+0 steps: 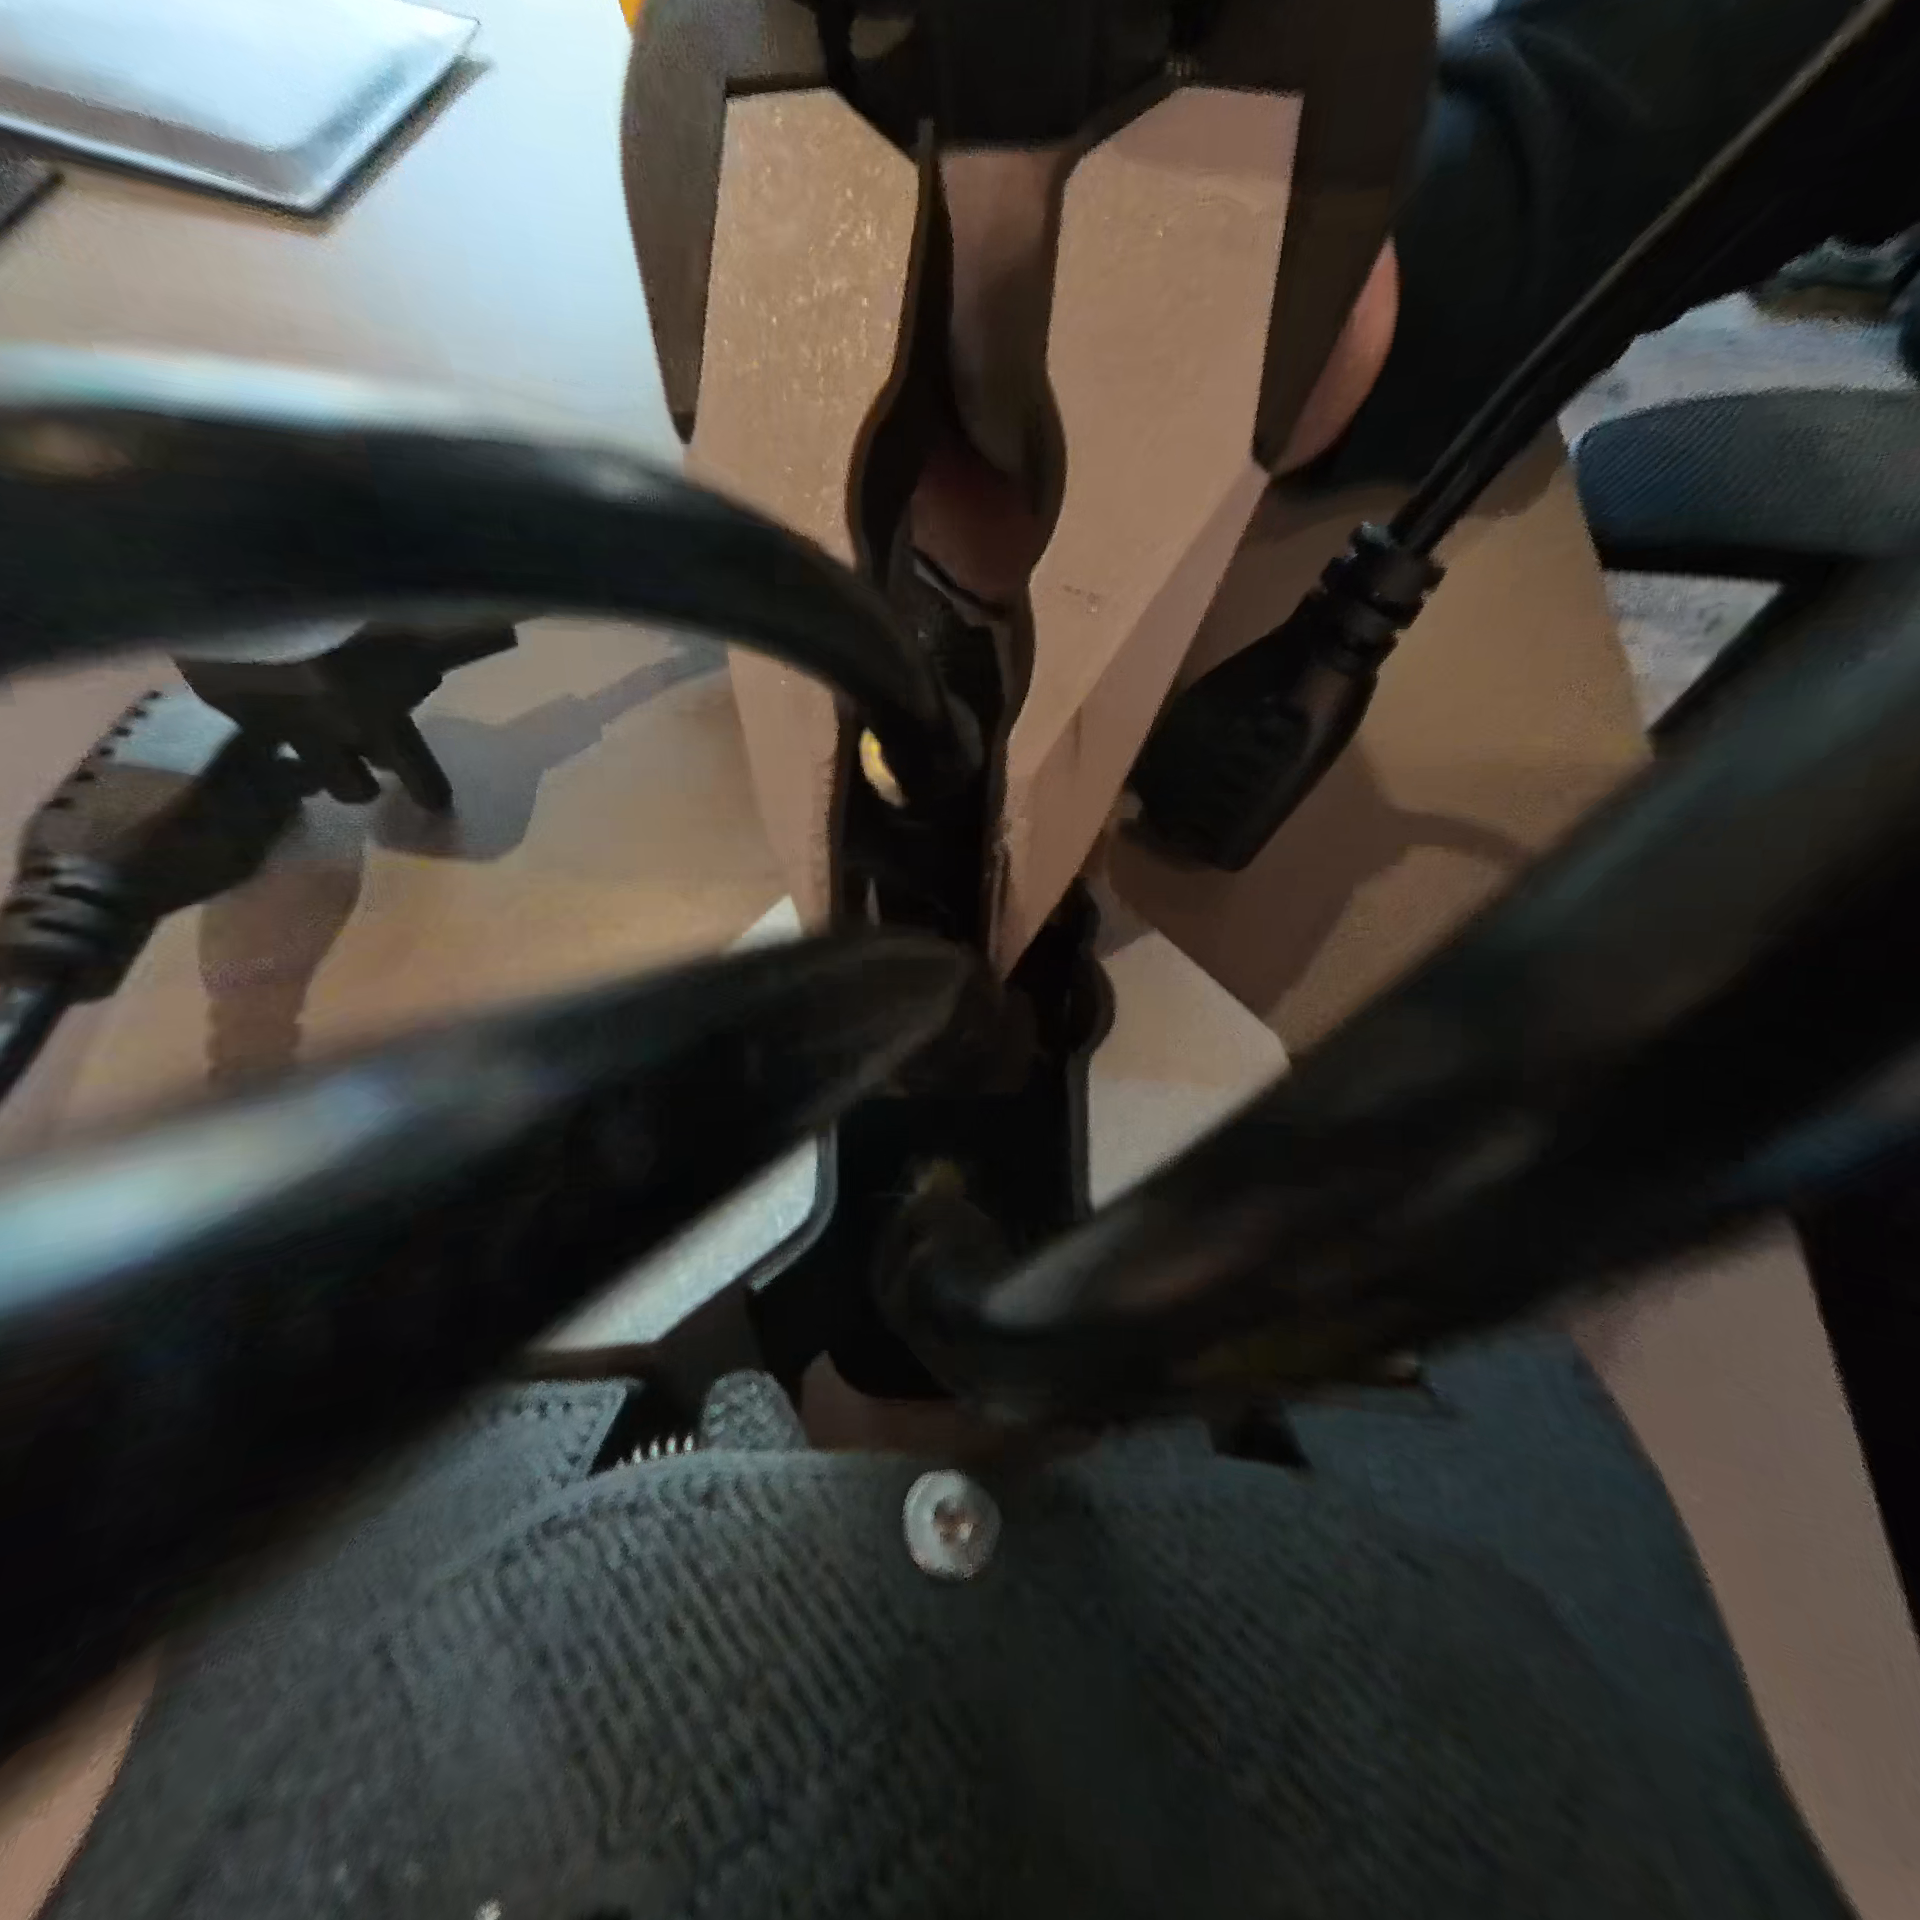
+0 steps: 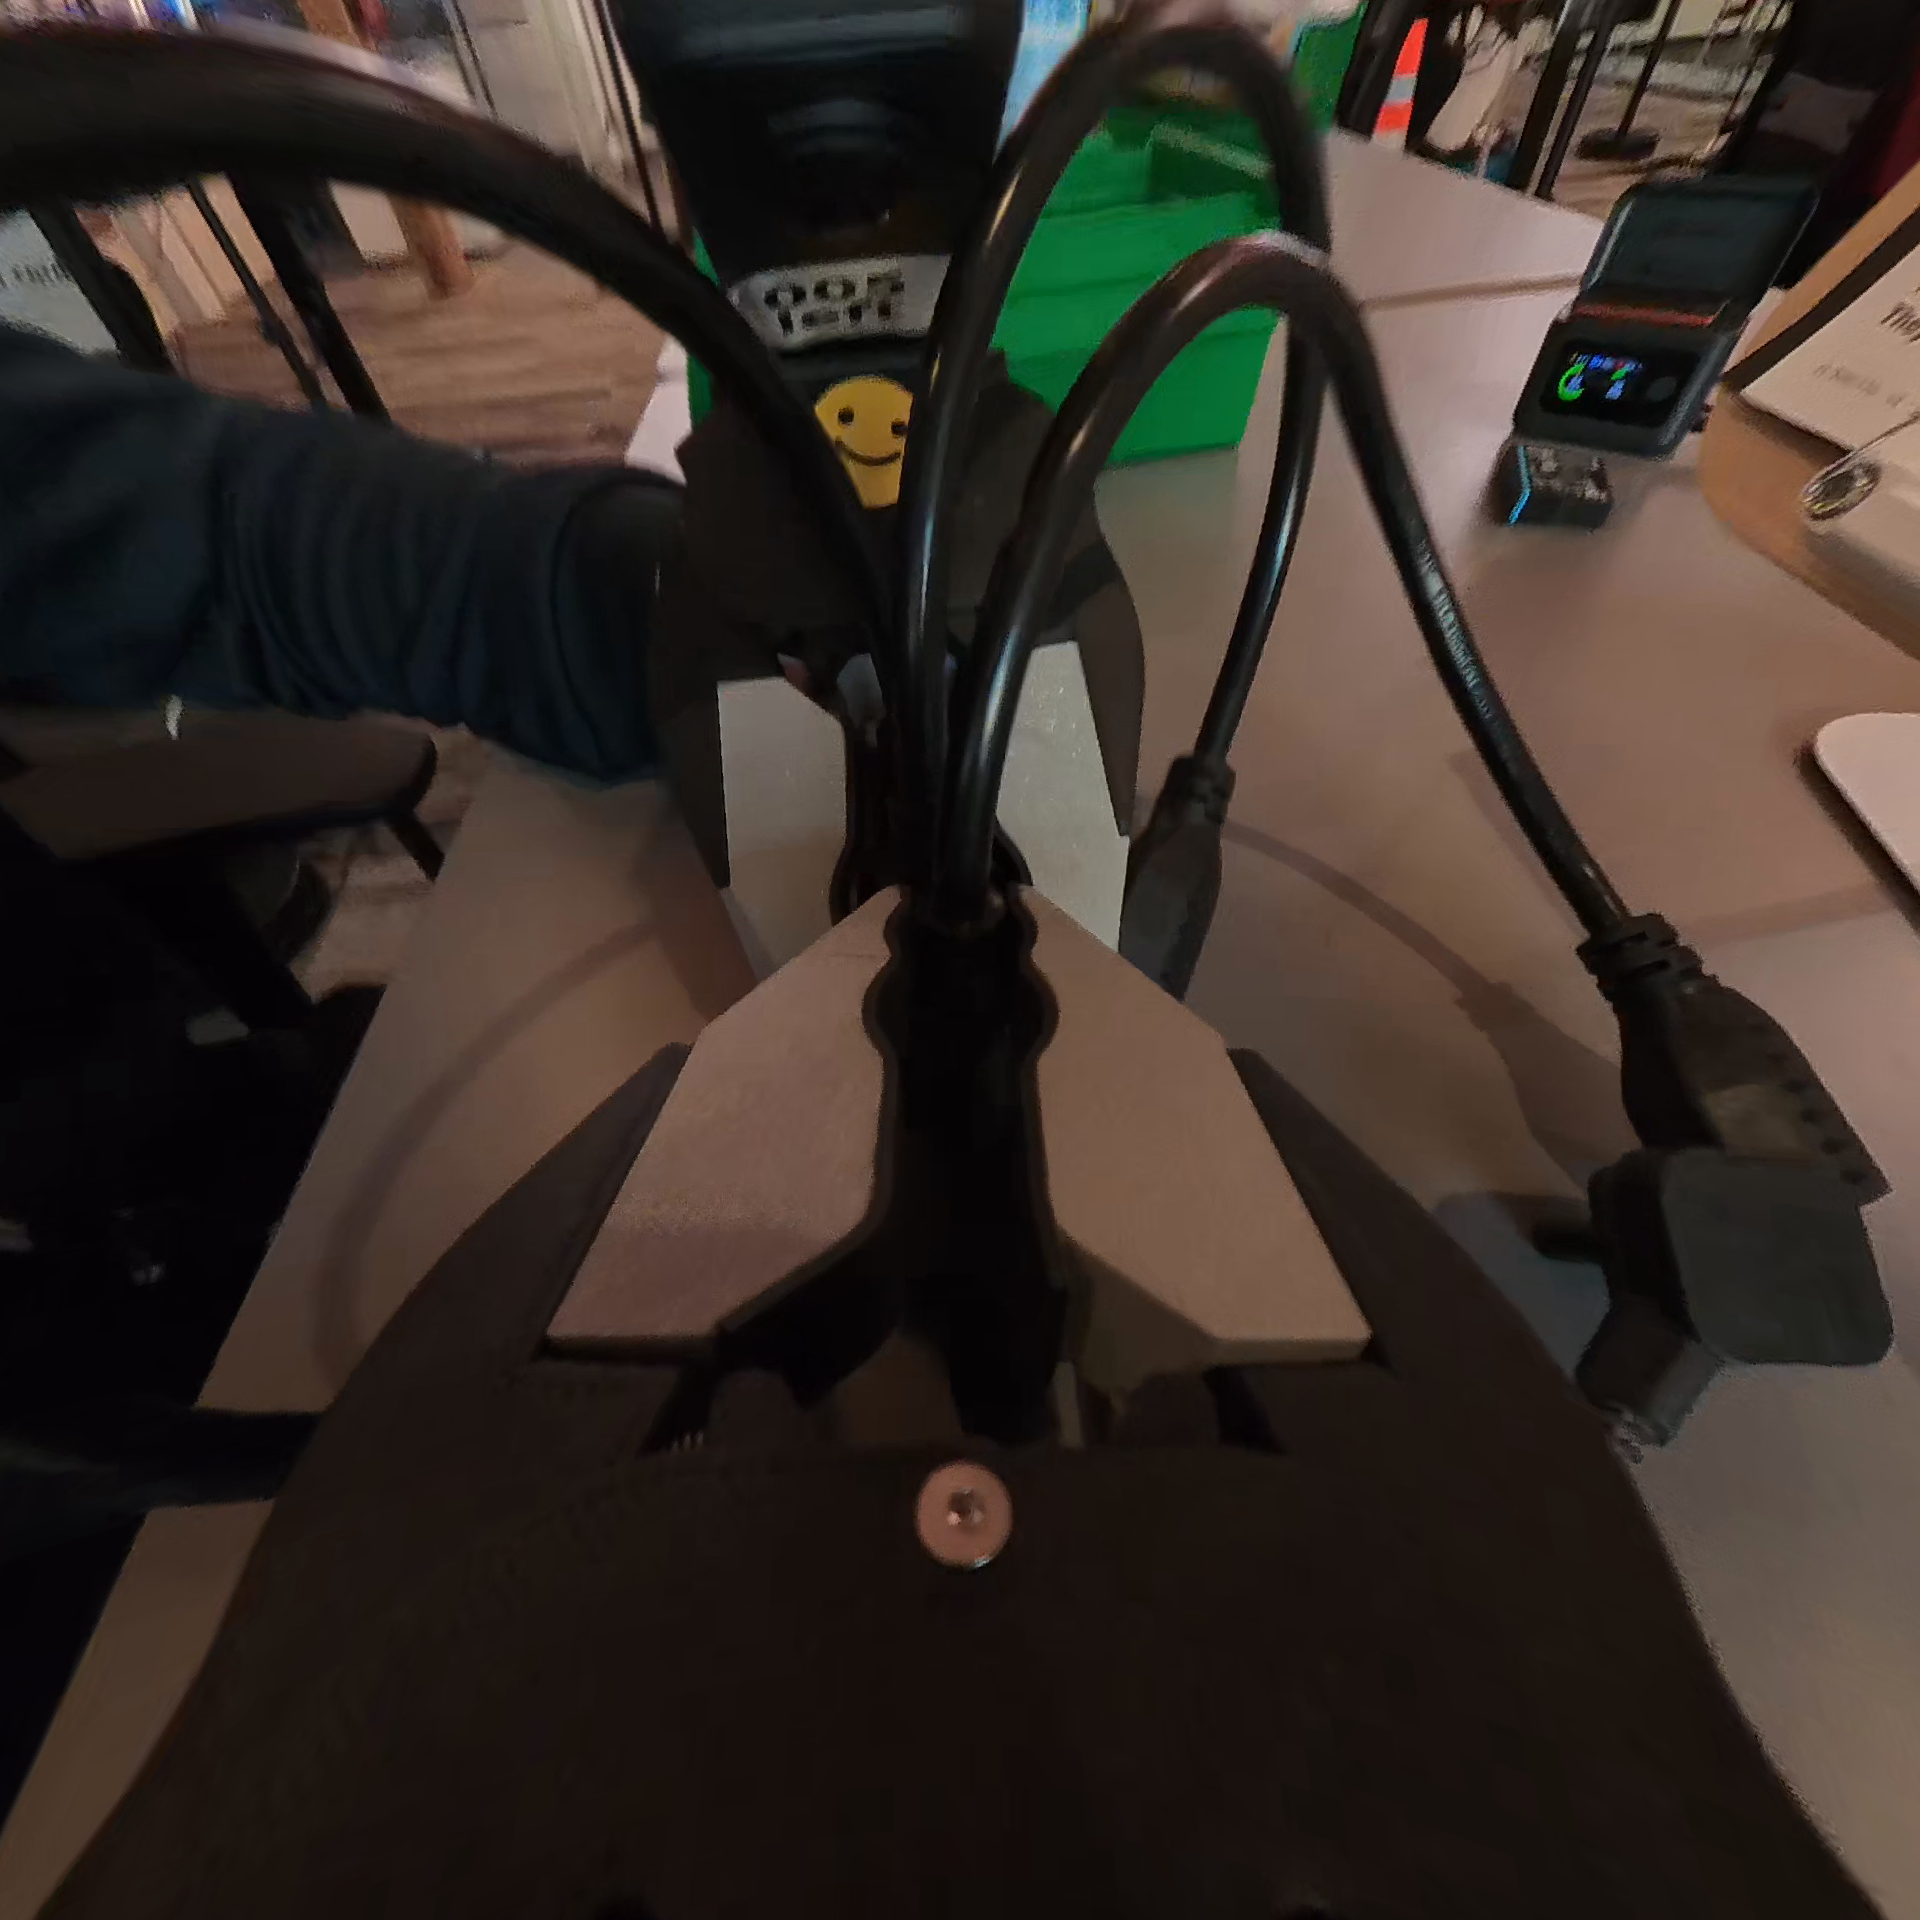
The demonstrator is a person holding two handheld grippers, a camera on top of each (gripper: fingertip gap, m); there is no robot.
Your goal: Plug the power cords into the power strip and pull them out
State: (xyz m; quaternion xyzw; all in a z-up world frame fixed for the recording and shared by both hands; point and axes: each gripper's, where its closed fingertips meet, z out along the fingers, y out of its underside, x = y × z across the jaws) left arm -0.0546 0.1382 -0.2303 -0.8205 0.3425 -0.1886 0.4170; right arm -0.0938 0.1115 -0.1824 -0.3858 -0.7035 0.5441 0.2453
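Grey tabletop (image 2: 1403,727) in a dim, cluttered room; green plastic bin (image 2: 1132,281) behind. No power strip visible in either view. My right gripper (image 2: 961,914) and left gripper (image 1: 1023,997) meet tip to tip, both pressed together on one bundle of black power cords (image 2: 1039,582) looping up between them. A black three-pin plug (image 2: 1745,1236) and a smaller black connector (image 2: 1174,883) hang loose at the table. Looks like a between-step: cords gathered, nothing plugged. Next, I'd guess: free one plug, re-grip its body, find the strip.
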